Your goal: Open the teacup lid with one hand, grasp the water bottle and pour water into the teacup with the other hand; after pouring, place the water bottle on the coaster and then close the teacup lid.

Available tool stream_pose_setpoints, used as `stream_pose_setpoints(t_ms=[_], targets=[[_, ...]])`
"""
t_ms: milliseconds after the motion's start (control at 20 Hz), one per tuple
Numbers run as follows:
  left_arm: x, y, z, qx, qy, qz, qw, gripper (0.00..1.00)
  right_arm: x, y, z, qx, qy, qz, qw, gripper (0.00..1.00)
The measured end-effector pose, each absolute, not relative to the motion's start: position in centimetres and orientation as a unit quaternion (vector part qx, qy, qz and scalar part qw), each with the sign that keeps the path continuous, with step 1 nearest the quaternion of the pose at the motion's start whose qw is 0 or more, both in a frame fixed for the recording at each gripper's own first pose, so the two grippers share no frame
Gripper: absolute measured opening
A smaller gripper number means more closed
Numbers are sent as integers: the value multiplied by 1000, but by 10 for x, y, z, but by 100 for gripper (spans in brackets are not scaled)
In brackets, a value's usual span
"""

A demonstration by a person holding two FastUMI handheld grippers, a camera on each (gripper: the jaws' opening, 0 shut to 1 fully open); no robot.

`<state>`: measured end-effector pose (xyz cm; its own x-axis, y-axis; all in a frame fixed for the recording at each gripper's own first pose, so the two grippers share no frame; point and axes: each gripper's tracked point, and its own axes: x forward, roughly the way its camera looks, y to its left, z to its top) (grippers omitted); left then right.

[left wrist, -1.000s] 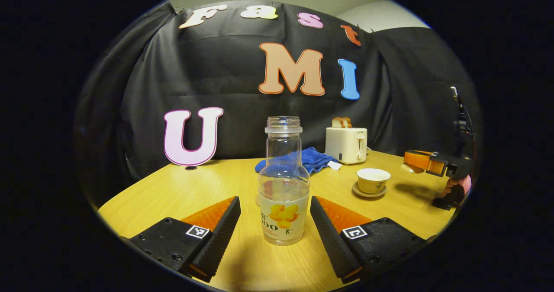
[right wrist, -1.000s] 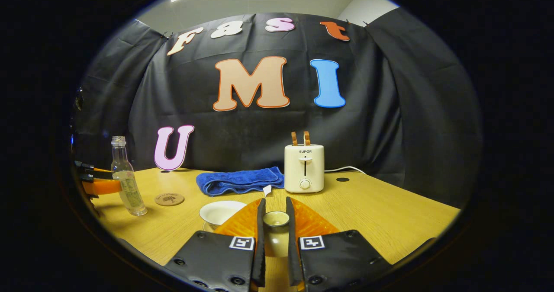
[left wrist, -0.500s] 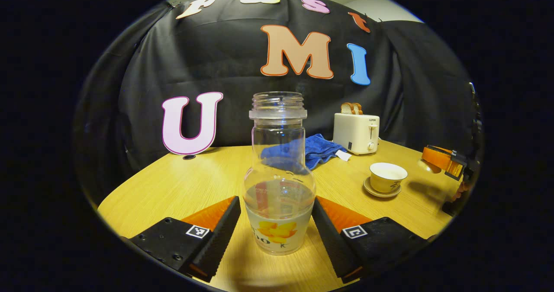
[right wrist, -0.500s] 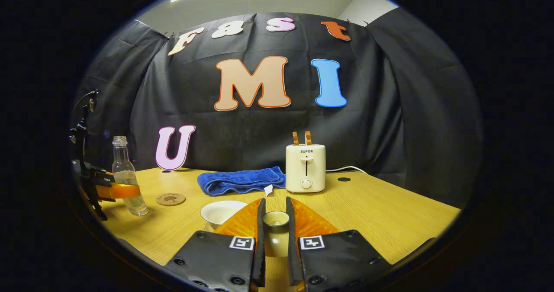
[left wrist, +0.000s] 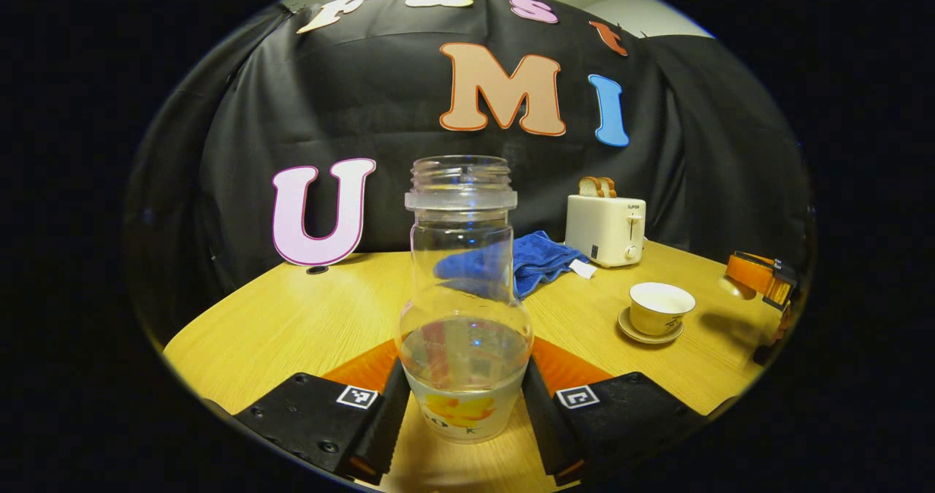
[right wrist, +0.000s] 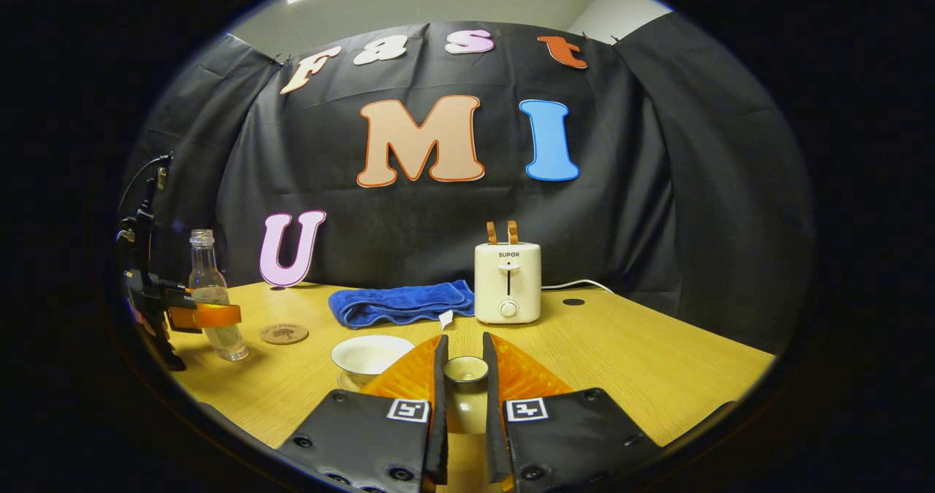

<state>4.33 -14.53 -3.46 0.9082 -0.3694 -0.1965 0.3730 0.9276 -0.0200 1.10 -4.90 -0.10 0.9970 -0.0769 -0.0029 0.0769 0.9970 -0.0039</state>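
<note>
Left gripper view: clear ribbed-neck bottle (round-bellied)

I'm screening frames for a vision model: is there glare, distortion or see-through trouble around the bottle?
Left gripper view: the water bottle is clear, and the blue towel shows warped through it. Right gripper view: the table edge bows from fisheye, and the bottle looks small and sharp.

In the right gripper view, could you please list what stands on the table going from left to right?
Left gripper → water bottle → coaster → teacup → teacup lid → toaster.
</note>
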Motion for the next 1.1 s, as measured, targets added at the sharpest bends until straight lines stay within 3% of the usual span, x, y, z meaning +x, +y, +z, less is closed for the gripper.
stream_pose_setpoints(t_ms=[300, 550, 800, 1100], targets=[[51, -147, -28, 59, 101, -167, 979, 70, -3, -73, 1, -3, -2, -60, 998, 24], [77, -146, 17, 229, 54, -130, 963, 70, -5, -77, 1, -2, -1, -64, 998, 24], [106, -165, 50, 400, 2, -110, 910, 70, -4, -79, 1, -3, -1, -65, 998, 24], [112, -201, 23, 554, -4, -145, 820, 70, -4, -92, 1, -3, -2, -79, 997, 24]])
